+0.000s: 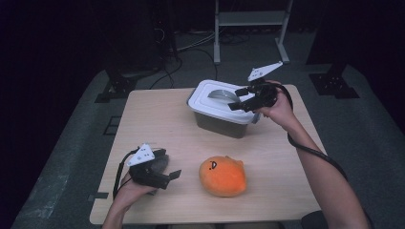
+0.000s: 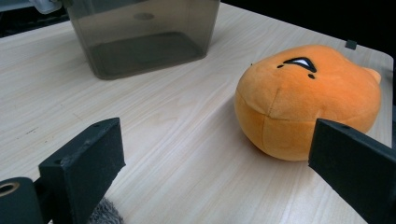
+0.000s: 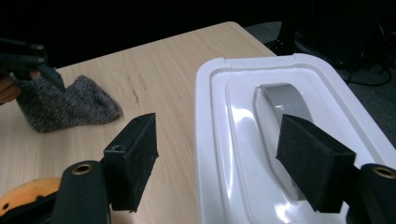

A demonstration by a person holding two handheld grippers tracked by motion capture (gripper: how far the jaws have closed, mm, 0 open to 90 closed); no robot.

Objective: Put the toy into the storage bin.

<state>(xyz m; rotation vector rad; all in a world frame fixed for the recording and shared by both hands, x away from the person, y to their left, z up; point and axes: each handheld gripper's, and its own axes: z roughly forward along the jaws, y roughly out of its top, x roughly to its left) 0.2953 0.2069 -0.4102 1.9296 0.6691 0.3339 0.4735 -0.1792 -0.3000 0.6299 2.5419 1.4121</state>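
1 grey handle (image 3: 285, 100) runs lengthwise along the white lid (image 3: 219, 140).

You look down on the bin (image 1: 220, 109) from above and behind; your left gripper view sits low, near its dark wall (image 2: 140, 37); your right hovers close over its lid (image 3: 289, 140).

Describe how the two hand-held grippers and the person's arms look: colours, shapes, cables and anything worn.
Each gripper, left gripper and right gripper, is black, with two flat, blocky black jaws faced with dark pads. Each carries a pale grey three-cornered plate dotted with small holes. A black cable trails from each. The forearms are bare; no sleeves or gloves show.
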